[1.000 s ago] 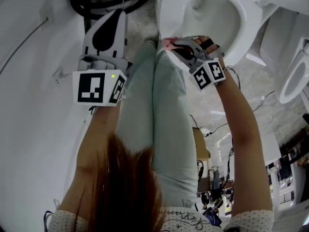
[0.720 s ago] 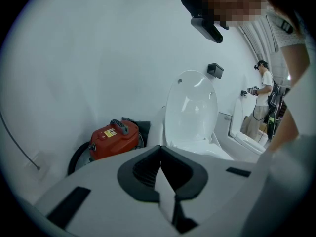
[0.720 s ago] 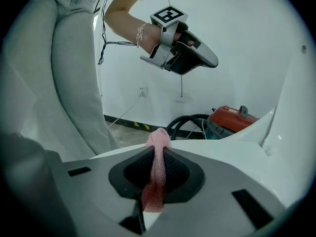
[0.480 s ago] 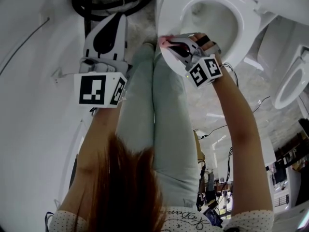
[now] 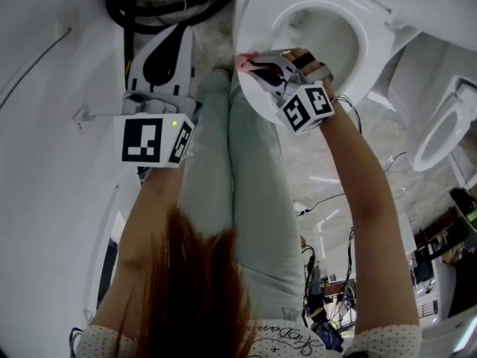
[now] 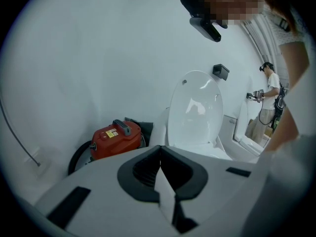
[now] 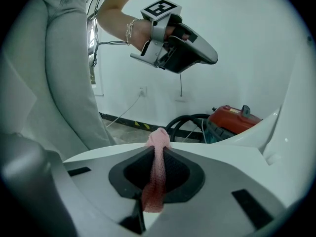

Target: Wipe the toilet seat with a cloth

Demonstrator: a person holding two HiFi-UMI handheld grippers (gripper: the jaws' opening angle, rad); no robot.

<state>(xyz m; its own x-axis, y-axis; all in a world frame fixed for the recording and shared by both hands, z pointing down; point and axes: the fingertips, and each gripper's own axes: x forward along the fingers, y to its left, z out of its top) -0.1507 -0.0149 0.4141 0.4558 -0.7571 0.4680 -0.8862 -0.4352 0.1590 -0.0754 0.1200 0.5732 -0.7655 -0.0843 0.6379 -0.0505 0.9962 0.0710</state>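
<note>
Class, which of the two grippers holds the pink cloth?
The right gripper: its jaws pinch the pink cloth; the left gripper has its jaws together with nothing between them.

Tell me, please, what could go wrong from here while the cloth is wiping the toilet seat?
1. Only a small tip of the cloth sticks out beyond the right gripper, so its hard jaws may rub the toilet seat instead of the cloth.
2. The gripper is at the seat's edge, next to the open bowl. If the thin strip slips from the jaws, it could fall in.
</note>
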